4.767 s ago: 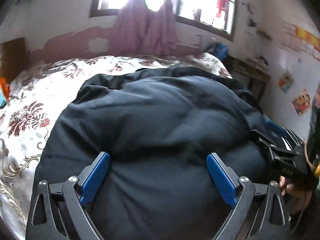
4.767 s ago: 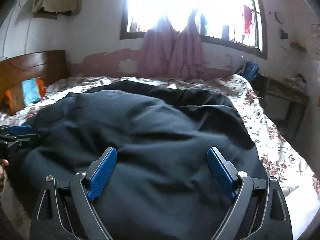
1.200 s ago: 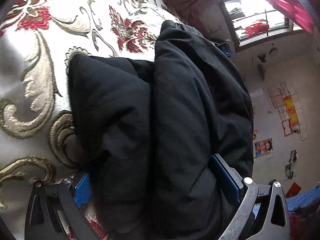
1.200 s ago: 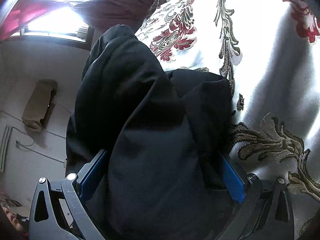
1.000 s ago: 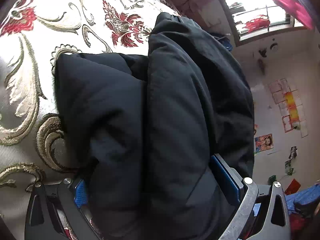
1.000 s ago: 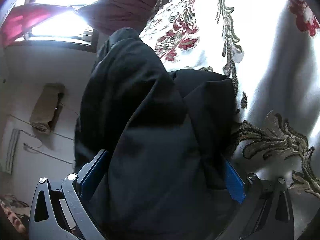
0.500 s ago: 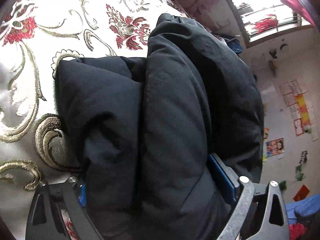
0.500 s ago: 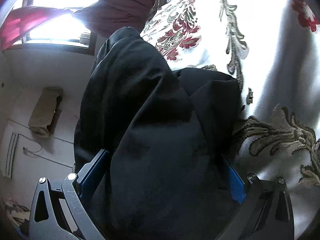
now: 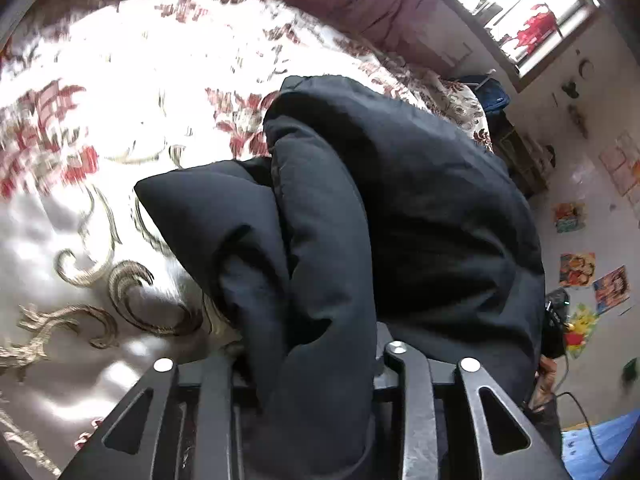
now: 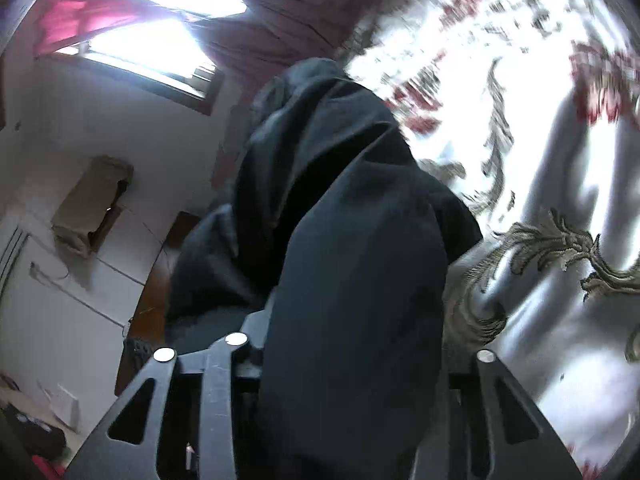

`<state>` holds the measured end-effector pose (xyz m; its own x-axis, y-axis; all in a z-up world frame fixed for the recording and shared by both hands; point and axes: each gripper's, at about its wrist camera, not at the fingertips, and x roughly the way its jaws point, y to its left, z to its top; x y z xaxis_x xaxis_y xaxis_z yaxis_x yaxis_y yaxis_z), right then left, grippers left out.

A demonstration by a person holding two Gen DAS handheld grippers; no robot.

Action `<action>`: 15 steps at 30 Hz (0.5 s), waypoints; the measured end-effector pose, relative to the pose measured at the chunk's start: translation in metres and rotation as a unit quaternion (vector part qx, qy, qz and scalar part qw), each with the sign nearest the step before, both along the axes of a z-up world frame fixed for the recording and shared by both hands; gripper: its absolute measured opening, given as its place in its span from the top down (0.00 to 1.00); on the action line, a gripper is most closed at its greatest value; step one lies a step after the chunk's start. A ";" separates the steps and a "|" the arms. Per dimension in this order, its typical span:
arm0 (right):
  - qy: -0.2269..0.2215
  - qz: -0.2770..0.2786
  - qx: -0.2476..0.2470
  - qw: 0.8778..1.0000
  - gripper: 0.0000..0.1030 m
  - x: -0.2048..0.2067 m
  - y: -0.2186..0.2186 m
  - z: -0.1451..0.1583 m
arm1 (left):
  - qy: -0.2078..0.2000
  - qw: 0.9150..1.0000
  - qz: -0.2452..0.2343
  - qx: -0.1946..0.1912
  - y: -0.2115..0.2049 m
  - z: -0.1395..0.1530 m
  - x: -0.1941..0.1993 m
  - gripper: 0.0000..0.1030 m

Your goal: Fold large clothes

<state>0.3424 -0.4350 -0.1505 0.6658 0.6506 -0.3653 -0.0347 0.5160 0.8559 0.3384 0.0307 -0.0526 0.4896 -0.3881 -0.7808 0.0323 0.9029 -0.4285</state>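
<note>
Two grips carry this step: the bed, glossy cream satin with red flowers and gold scrolls, lies under a puffy black coat, bunched in thick rolls at its near edge. Each hand-held gripper, left and right, is closing on a fat fold. Best to lift both ends level, since the padding looks slippery and springy.

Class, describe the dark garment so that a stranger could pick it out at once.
Start at the bed's white satin bedspread with red flowers and gold scrolls. On it lies the puffy black padded coat, folded into thick rolls: the only dark, plain thing there.
</note>
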 end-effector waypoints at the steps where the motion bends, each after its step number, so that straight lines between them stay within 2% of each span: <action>1: -0.015 -0.002 -0.008 1.000 0.71 -0.006 0.003 0.013 | -0.006 1.000 0.001 0.006 0.000 0.006 0.000 0.75; 5: -0.082 -0.006 -0.036 0.996 0.75 -0.025 0.021 0.073 | -0.019 0.999 0.004 0.038 -0.006 0.040 -0.004 0.79; 8: -0.116 -0.008 -0.050 0.992 0.76 -0.028 0.035 0.109 | -0.033 0.999 0.006 0.037 -0.002 0.066 -0.006 0.81; 11: -0.147 -0.002 -0.072 0.987 0.77 -0.022 0.052 0.145 | -0.074 0.996 -0.004 0.058 -0.002 0.102 -0.013 0.81; 15: -0.182 0.008 -0.086 0.980 0.78 -0.008 0.074 0.183 | -0.109 0.991 0.001 0.079 0.007 0.138 -0.022 0.81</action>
<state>0.3343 -0.3612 0.0324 0.7625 0.6115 -0.2116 -0.3301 0.6489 0.6856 0.3167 0.0373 0.0853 0.6544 -0.2675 -0.7073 0.1063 0.9586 -0.2642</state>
